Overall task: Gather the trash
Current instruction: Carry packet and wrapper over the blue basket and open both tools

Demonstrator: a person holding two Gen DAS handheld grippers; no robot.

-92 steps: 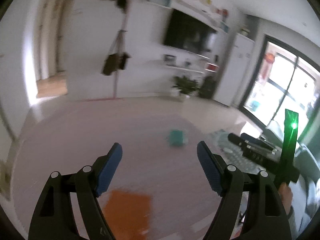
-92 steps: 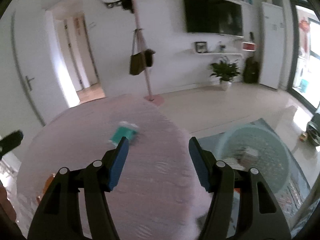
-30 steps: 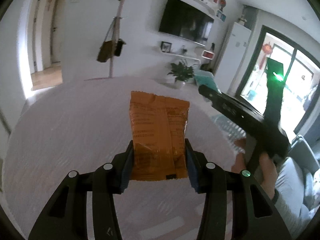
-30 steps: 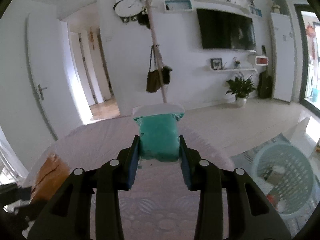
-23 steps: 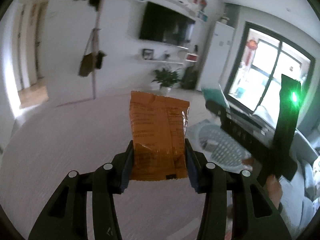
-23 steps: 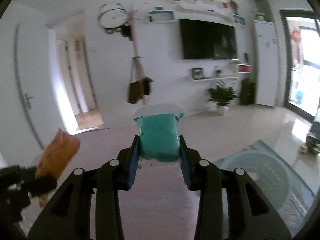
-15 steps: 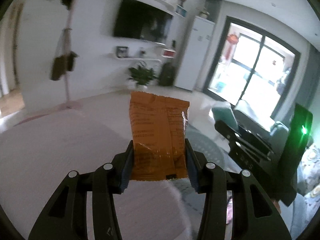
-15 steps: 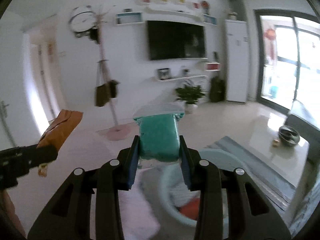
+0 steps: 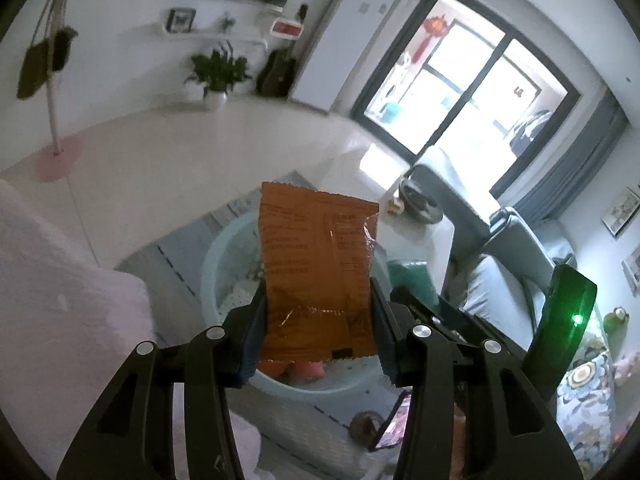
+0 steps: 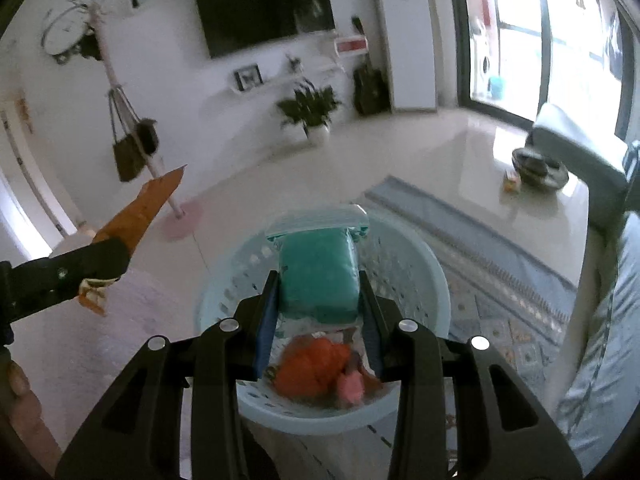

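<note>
The left gripper (image 9: 318, 330) was clamped on a flat orange foil snack packet (image 9: 316, 276) with fine print on its face, its blue-padded jaws pressing the packet's lower sides so that the crimped top edge stood upright above them. Behind and below the packet lay a round pale-blue perforated plastic basket (image 9: 224, 264) on a grey patterned rug (image 9: 168, 248). The right gripper (image 10: 318, 320) was closed on a teal packet with a clear crimped end (image 10: 318, 276), pinched by its sides between the pads, and it hung over the basket's opening; in that view the basket (image 10: 424, 280) held crumpled orange and pink wrappers (image 10: 320, 368) at its bottom (blurred, so nothing more could be told of them). The orange packet (image 10: 148, 204) and the black body of the left gripper also showed at the left edge of the right wrist view, over a pinkish-white cloth-covered surface (image 10: 132, 320). A potted green plant (image 10: 312, 112) stood by the white wall under a black wall-mounted television (image 10: 264, 12), and a grey sofa (image 9: 508, 264) sat to the right.
</note>
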